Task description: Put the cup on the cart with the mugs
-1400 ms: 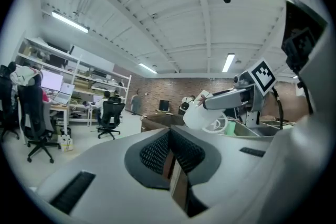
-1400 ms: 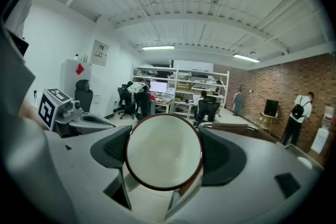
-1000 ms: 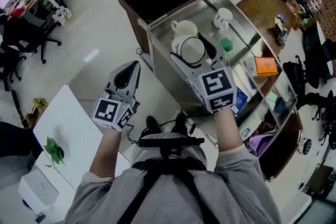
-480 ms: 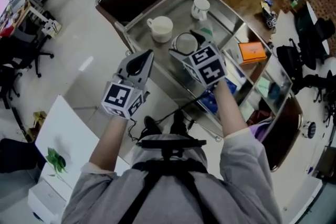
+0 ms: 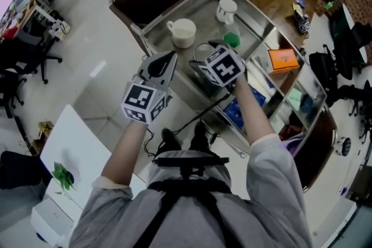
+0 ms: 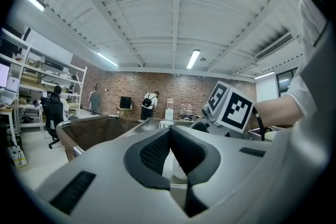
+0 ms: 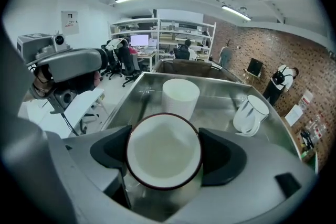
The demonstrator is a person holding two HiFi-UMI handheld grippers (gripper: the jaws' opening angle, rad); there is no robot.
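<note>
Cup (image 7: 164,147) in R hand-held gripper (image 7: 165,153)

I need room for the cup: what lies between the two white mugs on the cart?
Nothing: only bare steel cart top lies between one mug and the other mug, as the right gripper view shows.

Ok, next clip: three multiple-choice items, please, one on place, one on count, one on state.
1. Where is the white dark-rimmed cup? A) white table B) between the right hand-held gripper's jaws, over the steel cart tray C) floor
2. How many white mugs stand on that tray? A) one B) two C) four
3. The left hand-held gripper is: A) wide open B) shut on a mug C) shut, empty
Answers: B, its pads press the cup's sides; B, one mug nearer, another farther; C, its jaws meet on nothing.
</note>
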